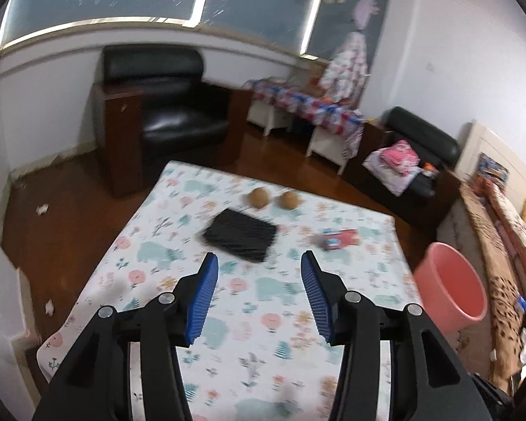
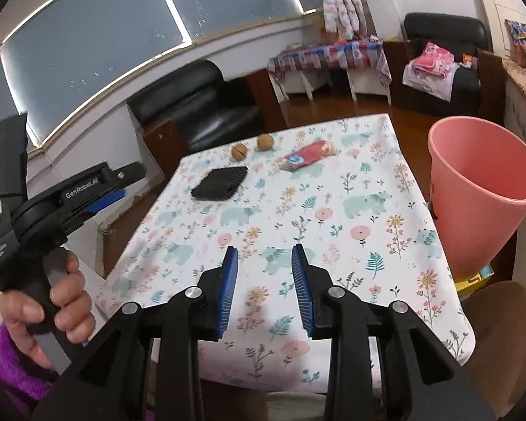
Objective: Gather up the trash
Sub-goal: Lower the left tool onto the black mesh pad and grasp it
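**Lining up on the trash**

Both my jaws stand wide open and empty above the table [image 2: 385, 182]. I should lower my left gripper [image 1: 259, 259] squarely over the black bag [image 1: 241, 235], just above it at frame centre. Red wrapper [image 2: 307, 154] and two nut shells [image 2: 252, 147] lie beyond; pink bin [image 2: 480, 189] waits at right.
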Demonstrator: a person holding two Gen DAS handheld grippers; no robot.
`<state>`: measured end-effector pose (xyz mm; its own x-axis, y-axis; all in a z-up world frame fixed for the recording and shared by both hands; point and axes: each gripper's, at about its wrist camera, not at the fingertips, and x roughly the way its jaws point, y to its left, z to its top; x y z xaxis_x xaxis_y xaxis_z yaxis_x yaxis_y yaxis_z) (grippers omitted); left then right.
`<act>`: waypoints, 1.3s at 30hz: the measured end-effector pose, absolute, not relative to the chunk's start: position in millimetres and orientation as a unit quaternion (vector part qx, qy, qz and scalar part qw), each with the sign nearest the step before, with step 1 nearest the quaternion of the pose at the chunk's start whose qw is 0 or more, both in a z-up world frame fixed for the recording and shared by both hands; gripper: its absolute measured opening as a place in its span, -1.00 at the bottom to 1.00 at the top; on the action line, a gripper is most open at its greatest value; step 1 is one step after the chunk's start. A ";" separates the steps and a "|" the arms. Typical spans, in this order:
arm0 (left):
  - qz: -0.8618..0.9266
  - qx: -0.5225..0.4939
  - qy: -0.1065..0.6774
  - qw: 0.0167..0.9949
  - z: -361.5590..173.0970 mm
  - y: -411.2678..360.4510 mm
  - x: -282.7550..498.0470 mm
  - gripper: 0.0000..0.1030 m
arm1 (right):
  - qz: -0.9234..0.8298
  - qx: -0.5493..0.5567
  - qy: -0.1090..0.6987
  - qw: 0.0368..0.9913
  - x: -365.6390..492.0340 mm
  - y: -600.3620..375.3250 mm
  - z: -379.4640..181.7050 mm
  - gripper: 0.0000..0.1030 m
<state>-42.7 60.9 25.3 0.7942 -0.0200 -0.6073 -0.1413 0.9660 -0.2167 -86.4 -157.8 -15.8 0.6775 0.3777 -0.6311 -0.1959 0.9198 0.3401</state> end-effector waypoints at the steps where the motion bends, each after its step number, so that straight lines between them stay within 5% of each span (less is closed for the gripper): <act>1: 0.035 -0.132 0.325 0.936 20.2 66.6 -37.6 -0.06 | 0.156 0.121 0.371 0.907 -82.1 -158.6 -17.3 -0.37; 17: 0.078 -0.294 0.453 0.838 -72.6 112.2 91.6 -0.06 | 0.162 0.158 0.357 0.906 92.8 -190.4 -12.9 -0.37; 27: 0.121 -0.222 0.456 0.853 -84.2 91.4 130.4 0.00 | 0.178 0.146 0.438 0.869 211.6 -159.8 -63.5 -0.37; 39: 0.110 -0.182 0.440 0.872 -86.4 98.4 147.8 -0.17 | 0.203 0.191 0.518 0.809 165.8 -149.3 -86.8 -0.37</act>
<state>147.8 98.4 -86.4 0.5883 0.0319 -0.8080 -0.3531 0.9090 -0.2213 165.8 -149.3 -86.8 0.3820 0.5260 -0.7599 -0.1301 0.8447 0.5192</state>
